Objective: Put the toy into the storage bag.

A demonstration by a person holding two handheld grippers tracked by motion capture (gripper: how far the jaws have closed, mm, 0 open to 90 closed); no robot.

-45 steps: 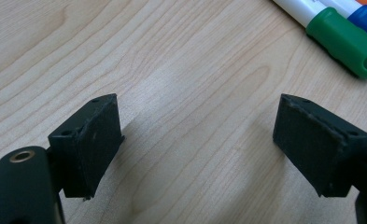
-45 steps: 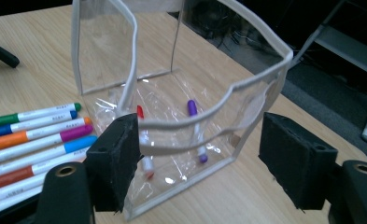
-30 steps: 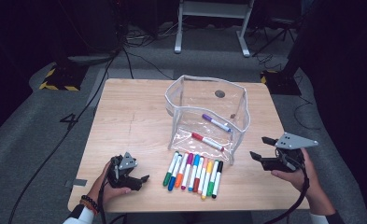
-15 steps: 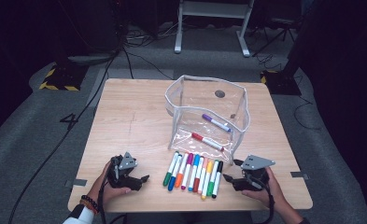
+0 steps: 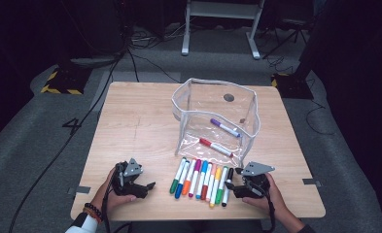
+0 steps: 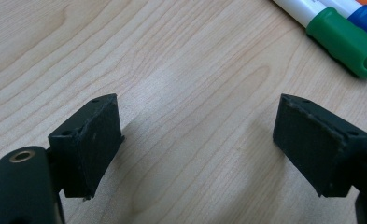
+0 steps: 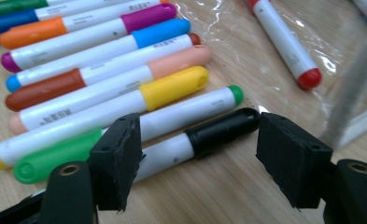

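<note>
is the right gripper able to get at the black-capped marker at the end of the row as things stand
Probably yes. The right gripper has just been closing, its fingers open either side of the black-capped white marker, not yet pressing. The marker lies at the row's outer edge, with bare wooden table beside it.

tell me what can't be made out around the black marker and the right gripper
- Black marker: its back end is hidden behind a jaw in the right gripper view.
- Print on the marker barrels: too small in every view.
- Right gripper: too small in the high view to judge contact with the marker.
</note>
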